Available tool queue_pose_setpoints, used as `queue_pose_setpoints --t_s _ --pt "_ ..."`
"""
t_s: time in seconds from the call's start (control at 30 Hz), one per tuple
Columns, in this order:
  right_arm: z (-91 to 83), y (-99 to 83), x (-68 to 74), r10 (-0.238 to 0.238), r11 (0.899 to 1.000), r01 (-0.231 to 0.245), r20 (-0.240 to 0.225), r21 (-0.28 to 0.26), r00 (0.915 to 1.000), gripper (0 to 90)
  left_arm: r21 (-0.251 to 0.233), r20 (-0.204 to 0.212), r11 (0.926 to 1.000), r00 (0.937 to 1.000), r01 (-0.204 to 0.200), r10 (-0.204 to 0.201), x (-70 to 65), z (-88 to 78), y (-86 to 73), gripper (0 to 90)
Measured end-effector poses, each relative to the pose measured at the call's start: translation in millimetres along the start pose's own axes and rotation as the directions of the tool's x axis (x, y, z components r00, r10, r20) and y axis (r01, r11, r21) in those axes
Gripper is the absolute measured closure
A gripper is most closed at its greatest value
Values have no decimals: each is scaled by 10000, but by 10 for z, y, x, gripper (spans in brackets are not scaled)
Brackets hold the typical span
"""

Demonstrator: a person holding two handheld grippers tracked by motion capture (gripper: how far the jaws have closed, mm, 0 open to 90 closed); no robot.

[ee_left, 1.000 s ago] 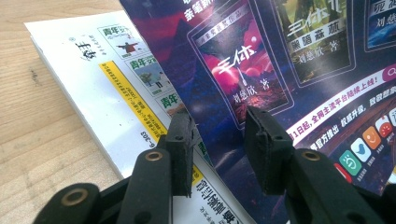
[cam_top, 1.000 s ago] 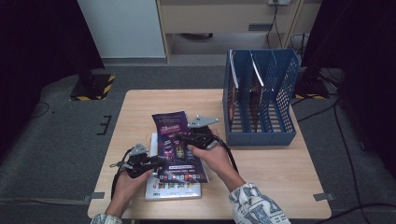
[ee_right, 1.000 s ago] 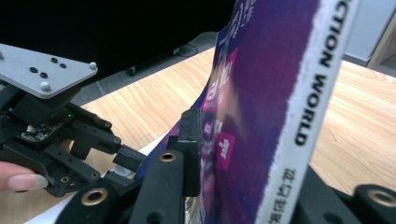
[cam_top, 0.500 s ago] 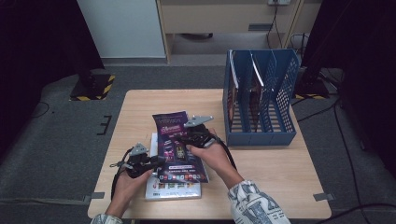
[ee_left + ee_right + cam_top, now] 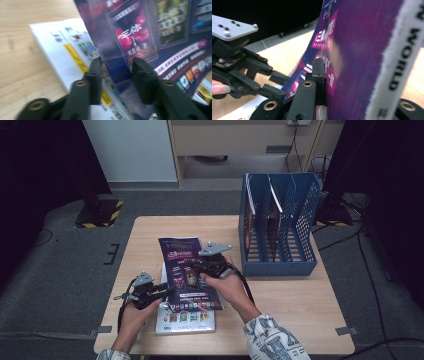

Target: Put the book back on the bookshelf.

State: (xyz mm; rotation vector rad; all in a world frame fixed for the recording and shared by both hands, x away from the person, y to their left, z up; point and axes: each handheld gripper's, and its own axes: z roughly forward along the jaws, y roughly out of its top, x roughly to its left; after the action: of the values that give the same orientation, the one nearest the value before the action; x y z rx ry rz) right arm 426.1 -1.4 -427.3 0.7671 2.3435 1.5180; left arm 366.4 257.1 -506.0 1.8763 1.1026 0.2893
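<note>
We're mid-pickup: right hand-held gripper point(image 5: 196, 265) clamped on glossy purple magazine point(image 5: 186, 270), frame centre, lifting off white booklet point(image 5: 184, 321). Left hand-held gripper point(image 5: 167, 293) jaws just been opening, straddling its edge. Next: slot into blue plastic file rack point(image 5: 305, 215), upper right.

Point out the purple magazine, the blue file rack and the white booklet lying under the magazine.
magazine point(image 5: 187, 270), high view, middle of its purple cover.
rack point(image 5: 277, 268), high view, its front wall.
booklet point(image 5: 185, 319), high view, its bare lower strip below the magazine.
</note>
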Motion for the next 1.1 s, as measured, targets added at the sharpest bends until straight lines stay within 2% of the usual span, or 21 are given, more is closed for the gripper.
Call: queue_pose_setpoints --t_s 0.1,0.3,0.33,0.43,0.6,0.83,1.1 --pt "-30 21 13 -95 9984 91 -71 -552 9999 820 11 -20 10000 10000 -53 53 -1 10 -4 545" --pt "-90 64 39 -398 9906 364 -234 -1321 9989 824 59 12 9999 9999 -122 122 3 16 -7 538" --pt "-101 69 40 -393 9881 351 -247 -1495 9989 824 89 19 9998 9999 -152 152 5 18 -8 550" --pt "-138 82 42 -405 9810 323 -389 -1914 9984 825 46 -189 9995 9993 -318 319 3 -6 1 662" --pt "-154 50 55 -556 9788 442 -518 -2000 9971 825 111 -115 9995 9995 -291 292 29 -43 15 763" --pt "-174 32 16 -540 9852 445 -532 -1655 9971 800 175 -391 9971 9965 -734 740 1 -52 35 790" --pt "-212 69 -25 -509 9814 396 -562 -1878 9971 779 102 -524 9958 9945 -905 910 -28 -60 49 794"
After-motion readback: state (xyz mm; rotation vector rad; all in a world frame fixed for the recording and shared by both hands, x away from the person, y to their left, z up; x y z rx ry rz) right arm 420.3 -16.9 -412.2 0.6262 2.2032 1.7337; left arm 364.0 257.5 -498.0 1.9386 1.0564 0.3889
